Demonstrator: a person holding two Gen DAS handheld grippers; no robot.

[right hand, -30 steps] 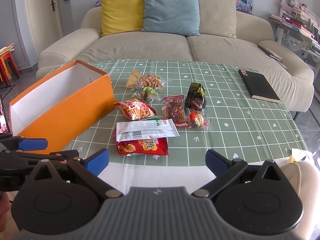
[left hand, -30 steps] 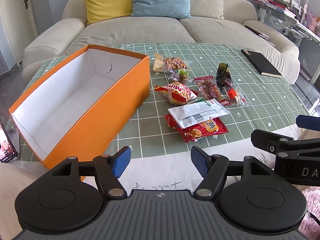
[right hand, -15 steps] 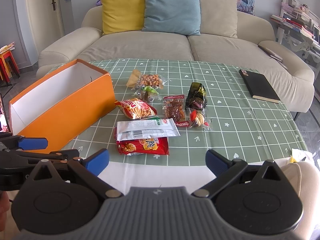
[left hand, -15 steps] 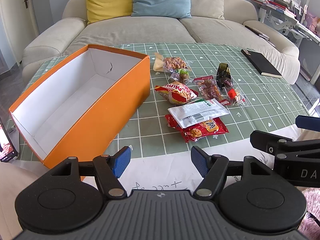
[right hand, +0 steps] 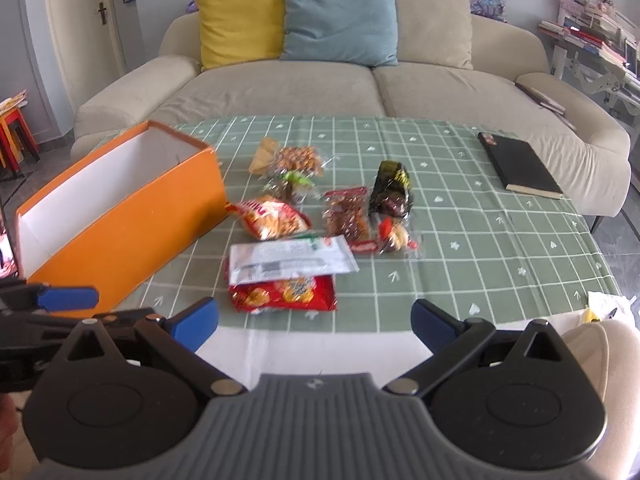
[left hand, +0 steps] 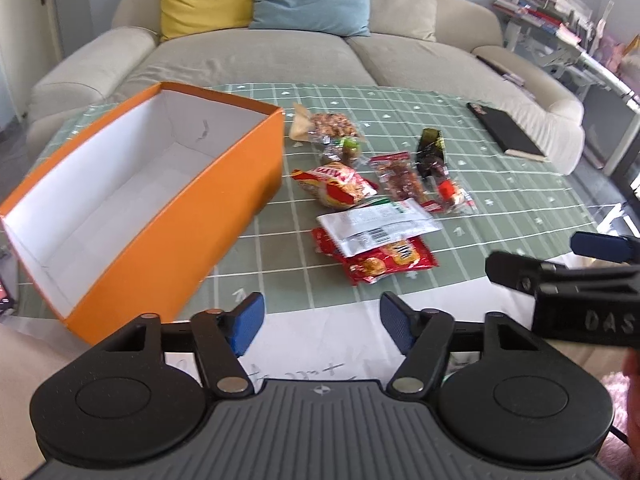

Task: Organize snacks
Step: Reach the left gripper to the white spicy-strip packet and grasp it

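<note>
Several snack packets lie in a cluster on the green checked tablecloth [right hand: 460, 216]: a white pouch [left hand: 376, 229] lies over a red biscuit pack [left hand: 386, 264], with an orange-red chip bag [left hand: 334, 184], a clear meat packet [left hand: 398, 176], a dark packet [left hand: 430, 152] and a nut bag [left hand: 326, 128] farther back. An open orange box [left hand: 160, 216] with a white inside stands left of them, with nothing in it. My left gripper [left hand: 320, 322] hovers at the table's near edge, its jaws closing with nothing between them. My right gripper [right hand: 314, 322] is open, also short of the snacks.
A black notebook [right hand: 520, 164] lies at the table's far right. A beige sofa [right hand: 340, 84] with yellow, blue and beige cushions stands behind the table. A white sheet with writing [left hand: 320, 356] covers the near edge. Shelving [right hand: 592, 40] with books is at the right.
The left gripper's blue pads have drawn a little closer together. The left view has tipped slightly, so the table sits lower in the frame. The right gripper and the snacks have not moved.
</note>
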